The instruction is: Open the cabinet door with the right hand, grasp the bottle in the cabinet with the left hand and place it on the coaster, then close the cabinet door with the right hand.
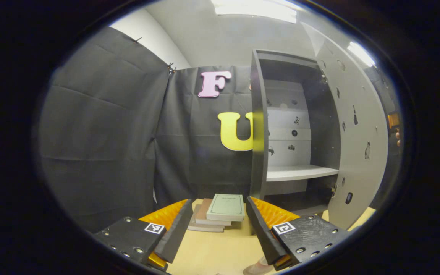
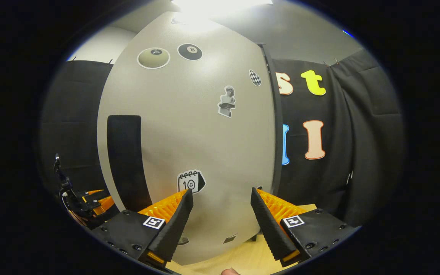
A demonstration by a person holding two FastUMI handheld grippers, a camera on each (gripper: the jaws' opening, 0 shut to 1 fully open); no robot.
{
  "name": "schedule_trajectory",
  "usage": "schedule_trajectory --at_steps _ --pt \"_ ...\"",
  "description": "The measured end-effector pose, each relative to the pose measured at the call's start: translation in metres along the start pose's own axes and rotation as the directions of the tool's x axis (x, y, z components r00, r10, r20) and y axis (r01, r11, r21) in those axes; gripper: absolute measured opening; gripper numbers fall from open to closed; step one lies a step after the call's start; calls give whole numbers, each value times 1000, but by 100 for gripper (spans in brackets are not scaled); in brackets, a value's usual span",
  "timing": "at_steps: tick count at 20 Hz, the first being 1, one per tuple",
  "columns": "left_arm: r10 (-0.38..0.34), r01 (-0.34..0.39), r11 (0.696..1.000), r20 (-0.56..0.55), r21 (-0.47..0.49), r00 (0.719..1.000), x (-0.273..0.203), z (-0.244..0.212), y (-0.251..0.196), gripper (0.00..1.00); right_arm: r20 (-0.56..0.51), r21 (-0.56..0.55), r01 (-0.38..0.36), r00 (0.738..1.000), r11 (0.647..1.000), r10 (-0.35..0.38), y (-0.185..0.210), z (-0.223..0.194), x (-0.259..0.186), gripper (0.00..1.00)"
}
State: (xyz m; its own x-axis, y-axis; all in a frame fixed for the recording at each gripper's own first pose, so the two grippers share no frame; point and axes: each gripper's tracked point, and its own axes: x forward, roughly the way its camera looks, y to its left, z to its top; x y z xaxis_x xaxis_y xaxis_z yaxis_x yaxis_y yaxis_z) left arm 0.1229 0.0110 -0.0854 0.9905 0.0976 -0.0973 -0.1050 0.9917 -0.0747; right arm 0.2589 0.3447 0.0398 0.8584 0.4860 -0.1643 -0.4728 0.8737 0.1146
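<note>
Now we hold both the left gripper (image 1: 217, 214) and right gripper (image 2: 222, 204) spread and empty, the cabinet door (image 1: 357, 145) swung wide.

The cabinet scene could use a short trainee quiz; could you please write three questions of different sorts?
1. True or false: the cabinet door stands open.
2. What lies on the table between the left gripper fingers in the left gripper view? A) stacked books B) a cup C) a plate
3. In the right gripper view, what surface does the right gripper face?

Key: 1 true; 2 A, the books; 3 the door's outer face with stickers.
</note>
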Motion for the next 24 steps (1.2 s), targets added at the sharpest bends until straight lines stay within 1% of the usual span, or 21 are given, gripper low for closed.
schedule_trajectory --at_steps 1,2,6,7,8,9,15,20,23,24 --pt "5 -5 1000 -3 1 1000 2 -2 6 84 0 13 -5 1000 1000 5 5 -1 9 96" --pt "10 -10 1000 -3 2 1000 4 -3 13 87 1 26 -10 1000 1000 10 10 -1 17 96" --pt "33 -33 999 -8 5 999 4 -6 41 87 14 51 -8 1000 999 8 28 0 49 97" --pt "42 -42 999 -10 3 999 4 -8 48 84 16 55 -12 1000 998 11 37 -1 56 97" --pt "52 -52 999 -11 -1 999 3 -10 56 87 21 53 -8 1000 999 7 42 0 64 97" --pt "61 -61 998 -14 -5 998 2 -11 62 87 25 48 -4 1000 999 3 41 2 64 97" --pt "123 -123 992 -30 -10 992 -10 -20 101 87 37 47 16 999 999 -17 50 2 98 97" --pt "144 -145 989 -42 -8 989 -7 -28 109 87 47 70 38 998 997 -42 51 -1 115 97" --pt "137 -137 991 -58 3 989 -9 -31 111 87 53 69 65 996 995 -69 53 -2 121 97" --pt "131 -131 991 -62 12 989 -8 -32 110 84 54 65 74 996 995 -78 53 -2 122 97"
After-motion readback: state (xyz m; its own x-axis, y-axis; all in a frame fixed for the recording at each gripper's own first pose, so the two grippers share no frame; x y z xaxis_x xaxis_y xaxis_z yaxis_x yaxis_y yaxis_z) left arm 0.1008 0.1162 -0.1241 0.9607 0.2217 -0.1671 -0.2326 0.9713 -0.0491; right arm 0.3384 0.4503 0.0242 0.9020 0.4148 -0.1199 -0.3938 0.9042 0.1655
